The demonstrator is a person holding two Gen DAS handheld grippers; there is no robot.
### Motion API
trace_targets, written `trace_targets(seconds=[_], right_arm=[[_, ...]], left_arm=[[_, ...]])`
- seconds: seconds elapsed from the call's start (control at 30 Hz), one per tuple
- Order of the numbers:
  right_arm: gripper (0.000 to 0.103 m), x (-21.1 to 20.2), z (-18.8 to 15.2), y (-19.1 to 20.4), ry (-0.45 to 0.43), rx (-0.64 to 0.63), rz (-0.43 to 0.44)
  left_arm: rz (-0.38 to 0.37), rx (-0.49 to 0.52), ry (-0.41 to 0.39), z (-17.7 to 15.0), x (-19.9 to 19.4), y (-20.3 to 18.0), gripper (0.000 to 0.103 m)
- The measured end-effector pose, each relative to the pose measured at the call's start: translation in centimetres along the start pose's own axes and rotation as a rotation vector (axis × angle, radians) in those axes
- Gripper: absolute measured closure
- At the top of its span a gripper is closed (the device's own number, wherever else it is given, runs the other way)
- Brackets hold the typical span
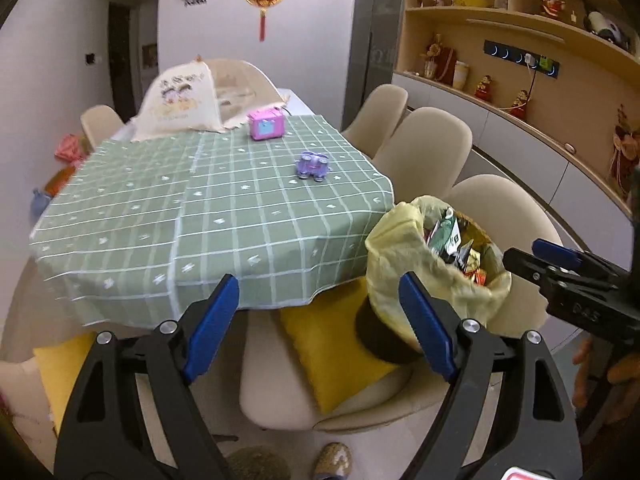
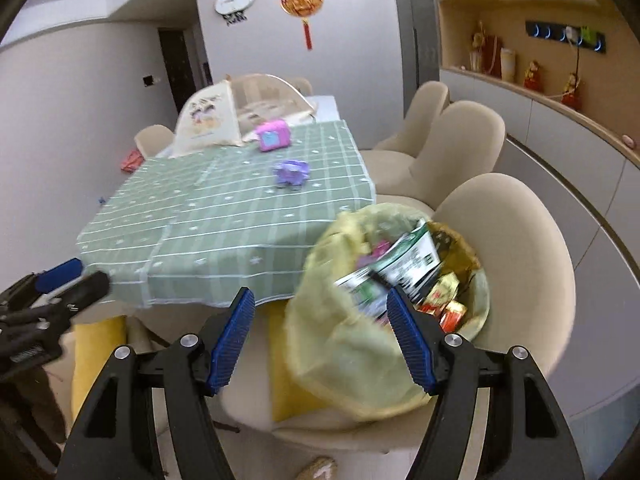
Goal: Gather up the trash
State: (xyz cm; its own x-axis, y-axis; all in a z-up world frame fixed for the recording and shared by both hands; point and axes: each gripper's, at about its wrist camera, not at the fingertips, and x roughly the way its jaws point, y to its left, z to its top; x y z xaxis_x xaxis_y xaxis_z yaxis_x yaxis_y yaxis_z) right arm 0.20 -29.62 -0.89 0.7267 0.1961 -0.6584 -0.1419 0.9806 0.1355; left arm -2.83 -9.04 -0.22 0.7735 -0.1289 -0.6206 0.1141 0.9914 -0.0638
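A trash bin lined with a yellow bag [image 1: 404,256] [image 2: 340,344] stands on a beige chair beside the table. It holds several wrappers [image 1: 460,244] [image 2: 404,268], green-white, silver, gold and red. My left gripper [image 1: 316,308] is open and empty, in front of the table's near edge, left of the bin. My right gripper [image 2: 320,320] is open and empty, close over the bin's near rim. It also shows in the left wrist view [image 1: 560,268], to the right of the bin. The left gripper shows at the left of the right wrist view [image 2: 60,284].
A table with a green checked cloth [image 1: 180,208] [image 2: 208,216] carries a purple toy [image 1: 313,165] [image 2: 291,173], a pink box [image 1: 266,124] [image 2: 274,135] and a mesh food cover [image 1: 188,100] [image 2: 224,112]. Beige chairs [image 1: 424,144] line the right side. Yellow cushions [image 1: 332,344] lie on the near chairs.
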Motion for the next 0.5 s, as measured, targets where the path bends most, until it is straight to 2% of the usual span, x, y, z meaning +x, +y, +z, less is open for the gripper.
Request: trace_targets(seconds=[0.2,0.37,0.5], right_arm=[[0.038,-6.7,-4.9,4.3,-0.019,-0.004,-0.027],[0.038,-10.5,-8.0,6.7,-0.024,-0.020,-0.034],[0.038,-12.6,-9.5,8.5,-0.049,-0.045,-0.039]], left_arm=[[0.051,-0.036,-0.034,-3.4,-6.7,1.4,0.025],[0.136,-0.025,-0.059,-6.3,-11.7,1.7,0.025],[0.134,-0.020,-0.073,-7.5,-14.1,1.9,0.025]])
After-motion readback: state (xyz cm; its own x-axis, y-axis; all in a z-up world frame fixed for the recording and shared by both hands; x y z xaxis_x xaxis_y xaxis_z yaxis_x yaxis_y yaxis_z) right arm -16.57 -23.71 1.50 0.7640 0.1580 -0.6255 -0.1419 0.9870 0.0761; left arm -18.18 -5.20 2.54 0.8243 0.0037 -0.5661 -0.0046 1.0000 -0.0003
